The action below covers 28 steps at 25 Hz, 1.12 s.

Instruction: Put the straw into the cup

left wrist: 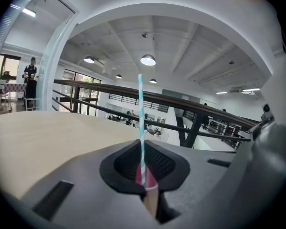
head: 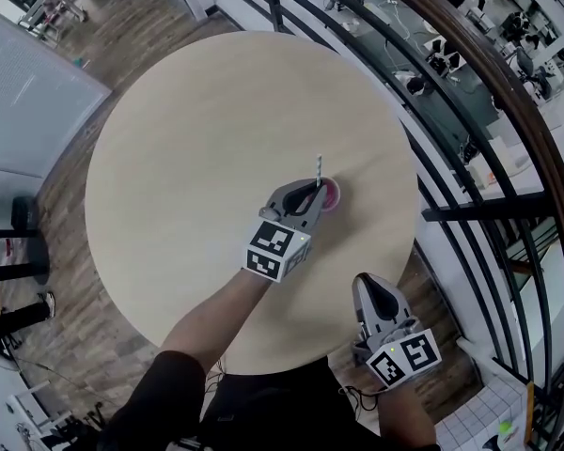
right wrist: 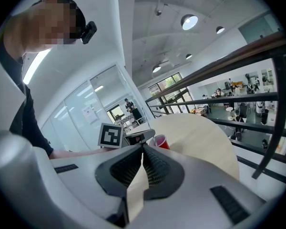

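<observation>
The right tongs (head: 369, 287) hover shut and empty over the near edge of the bench (head: 197, 139), probably parked clear of the work. Farther in, right of the bench's middle, the left tongs (head: 312, 194) pinch the thin blue-and-white striped straw (head: 319, 169) upright. That hold seems meant to drop it straight into the red cup (head: 332, 195) beneath, and its lower end looks to be at or just inside the rim.
</observation>
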Tool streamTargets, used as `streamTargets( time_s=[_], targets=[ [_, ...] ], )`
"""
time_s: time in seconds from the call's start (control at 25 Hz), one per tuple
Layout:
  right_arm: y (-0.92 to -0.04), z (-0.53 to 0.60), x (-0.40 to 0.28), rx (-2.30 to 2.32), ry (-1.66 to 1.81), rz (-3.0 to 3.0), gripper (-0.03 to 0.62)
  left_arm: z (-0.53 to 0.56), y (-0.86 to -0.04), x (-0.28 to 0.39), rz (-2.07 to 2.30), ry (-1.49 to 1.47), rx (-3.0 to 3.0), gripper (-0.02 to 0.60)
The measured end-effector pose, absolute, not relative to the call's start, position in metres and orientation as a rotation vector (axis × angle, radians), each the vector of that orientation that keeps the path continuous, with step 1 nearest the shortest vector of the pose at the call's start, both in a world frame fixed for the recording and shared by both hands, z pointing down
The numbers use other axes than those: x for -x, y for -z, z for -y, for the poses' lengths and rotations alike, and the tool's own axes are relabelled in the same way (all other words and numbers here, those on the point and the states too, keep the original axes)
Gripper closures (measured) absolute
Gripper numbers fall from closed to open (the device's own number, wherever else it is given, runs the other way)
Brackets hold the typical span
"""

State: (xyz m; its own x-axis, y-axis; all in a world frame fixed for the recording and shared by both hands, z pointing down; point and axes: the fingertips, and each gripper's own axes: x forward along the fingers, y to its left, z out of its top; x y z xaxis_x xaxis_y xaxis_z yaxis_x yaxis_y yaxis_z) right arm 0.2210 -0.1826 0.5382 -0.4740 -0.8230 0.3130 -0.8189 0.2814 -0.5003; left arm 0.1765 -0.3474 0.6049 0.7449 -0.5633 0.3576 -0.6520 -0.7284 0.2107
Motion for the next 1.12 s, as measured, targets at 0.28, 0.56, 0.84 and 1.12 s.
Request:
streamTargets(
  time_s=[0.28,0.56,0.84,1.12],
  targets=[
    [-0.539,0.177,-0.226,1.619,0.973,-2.503,0.571,0.345,-0.610,-0.180,0.938,-0.423,-2.634,0.560],
    [-0.537,0.171,-0.227,1.619,0.959,-2.501,0.570,0.342,-0.606,-0.174,1.009,-0.417,-2.626,0.506],
    [-0.533,0.164,-0.226,1.600,0.946,-2.517,0.569,0.334,-0.605,-0.166,1.042,-0.416,-2.611,0.497],
    [-0.514,0.160,-0.220,1.588,0.888,-2.538,0.569,0.321,-0.575,-0.147,1.103,-0.360,-2.620,0.485]
  ],
)
